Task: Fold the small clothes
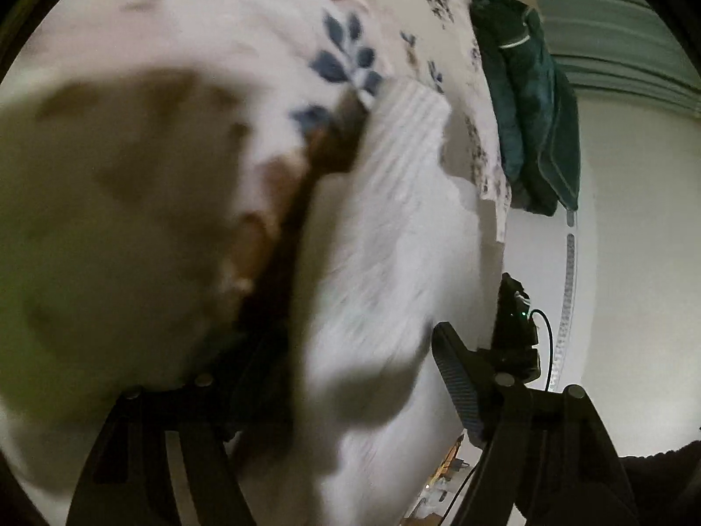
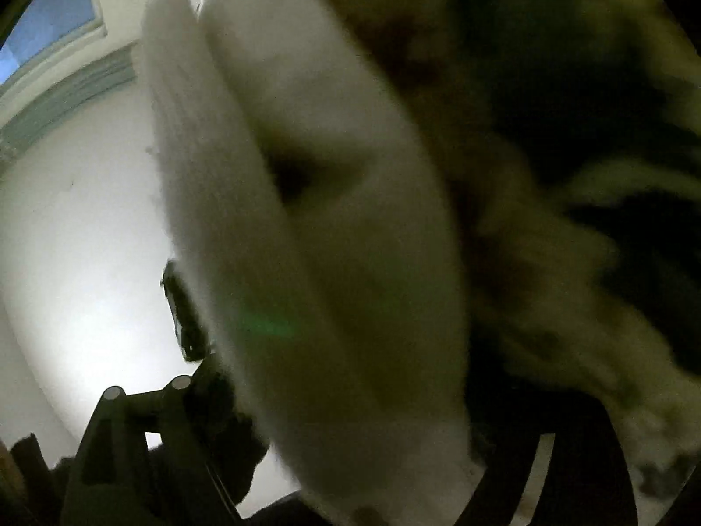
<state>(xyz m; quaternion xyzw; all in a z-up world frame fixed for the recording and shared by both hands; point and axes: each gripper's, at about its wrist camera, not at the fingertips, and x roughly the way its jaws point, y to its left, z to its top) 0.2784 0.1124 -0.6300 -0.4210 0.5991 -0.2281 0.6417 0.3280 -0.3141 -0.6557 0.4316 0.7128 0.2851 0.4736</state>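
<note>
2 tools: left tool (image 1: 306,377) and right tool (image 2: 350,416), smothered by white garment (image 1: 385,228); grips indiscernible. Mid-fold judged; laying flat on floral bed (image 1: 245,13) required next.

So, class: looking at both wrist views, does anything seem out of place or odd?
Both views are motion-blurred. A white garment hangs bunched close against each lens, hiding the gripper fingers. A dark green cloth lies crumpled at the edge of the floral bedsheet, unfolded.

Left gripper (image 1: 368,394) jaws apart; right gripper (image 2: 350,416) (blurred) state unclear
</note>
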